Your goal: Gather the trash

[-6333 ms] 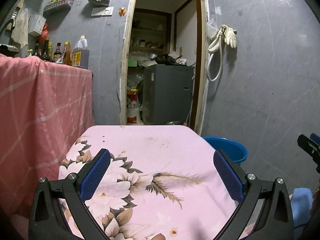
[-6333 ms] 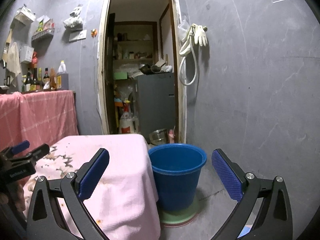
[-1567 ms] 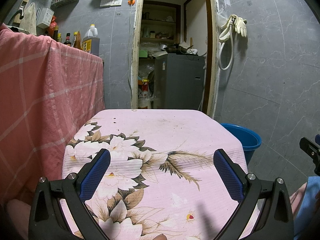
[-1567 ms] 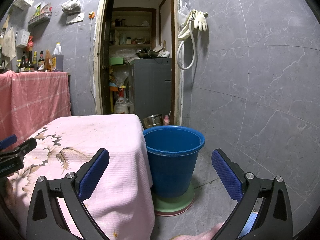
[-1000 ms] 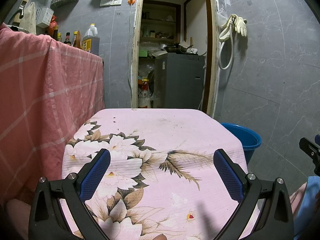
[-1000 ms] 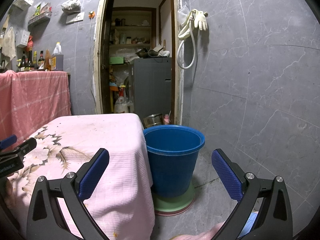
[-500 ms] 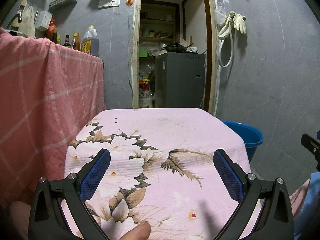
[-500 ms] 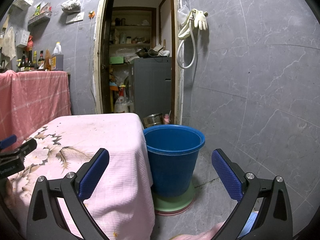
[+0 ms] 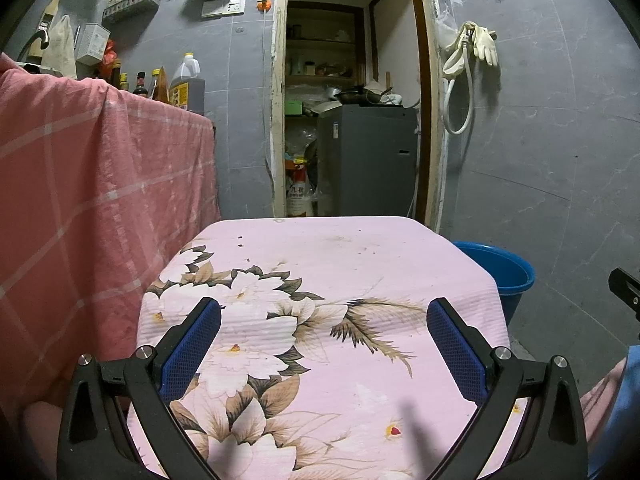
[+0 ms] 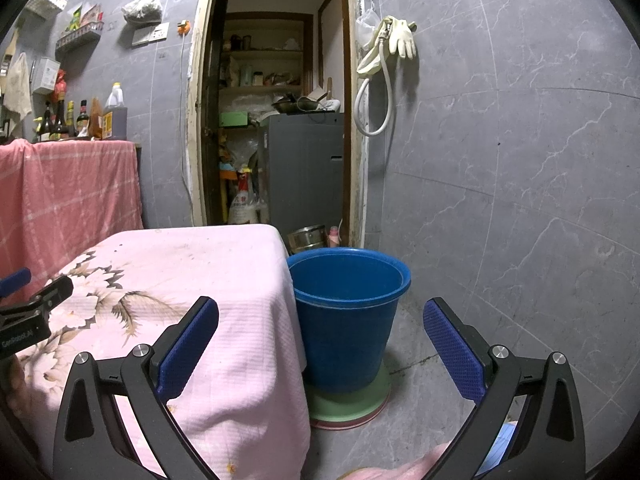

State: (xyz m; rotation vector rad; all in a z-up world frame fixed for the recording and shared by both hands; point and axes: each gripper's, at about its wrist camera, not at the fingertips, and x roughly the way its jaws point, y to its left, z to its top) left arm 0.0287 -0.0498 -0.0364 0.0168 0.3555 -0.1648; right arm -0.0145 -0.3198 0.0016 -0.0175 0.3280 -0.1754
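Note:
A blue bucket [image 10: 346, 312] stands on the floor on a green base, right beside a small table under a pink flowered cloth [image 9: 320, 300]. Its rim [image 9: 500, 264] peeks out past the table's right edge in the left wrist view. My left gripper [image 9: 323, 336] hovers open above the near half of the cloth, holding nothing. My right gripper [image 10: 320, 332] is open too, level with the bucket and the table's right corner, nothing between its fingers. No loose piece of trash shows on the cloth; only small dark specks near its far edge.
A counter draped in red checked cloth [image 9: 80, 208] with bottles [image 9: 186, 80] rises on the left. Behind the table an open doorway [image 9: 352, 120] shows a grey appliance [image 9: 366, 160] and shelves. Gloves and a hose [image 10: 384, 60] hang on the grey tiled wall. A metal pot [image 10: 306, 238] sits behind the bucket.
The left wrist view shifted slightly, then settled back; a fingertip that showed at its lower edge half a second ago is gone. The right gripper has not moved.

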